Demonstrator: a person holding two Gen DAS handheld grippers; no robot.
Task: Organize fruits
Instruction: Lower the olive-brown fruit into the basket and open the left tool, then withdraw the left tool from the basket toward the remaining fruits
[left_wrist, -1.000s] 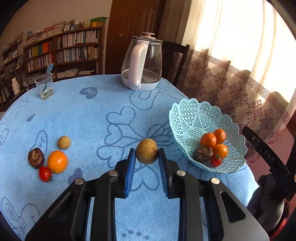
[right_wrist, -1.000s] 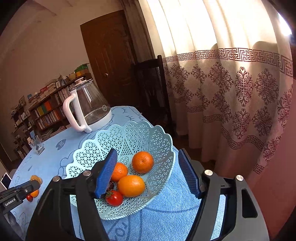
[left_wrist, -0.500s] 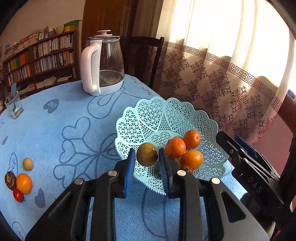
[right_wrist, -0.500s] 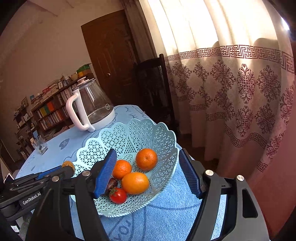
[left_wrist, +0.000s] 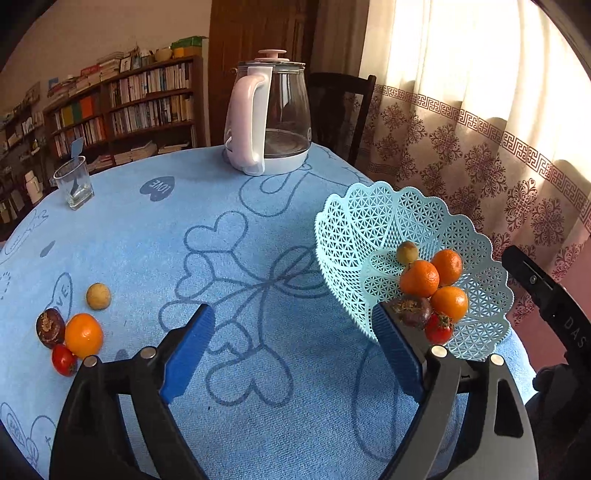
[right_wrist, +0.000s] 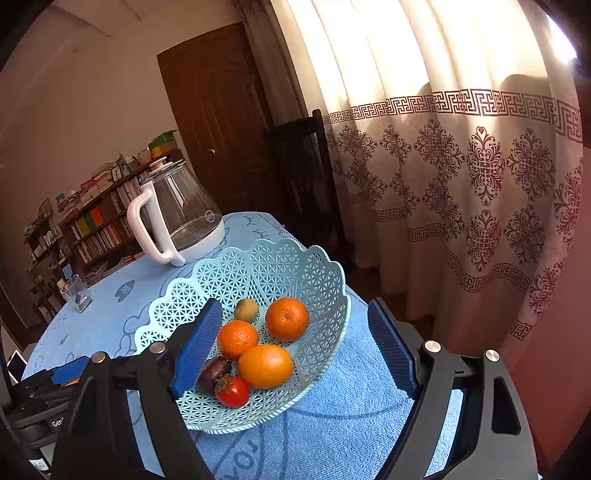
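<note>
Teal lattice basket holds six fruits; four fruits (loose) on cloth.

Strong daylight pours through the curtain, blowing its upper folds out to white glare, while the bookshelf side sits dimmer. Both fisheye views bend heavily and darken at the corners; focus stays fairly sharp.

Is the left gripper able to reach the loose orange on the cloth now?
Probably yes: the left gripper is open and empty, and bare cloth lies between it and the orange, though a tomato touches it.
</note>
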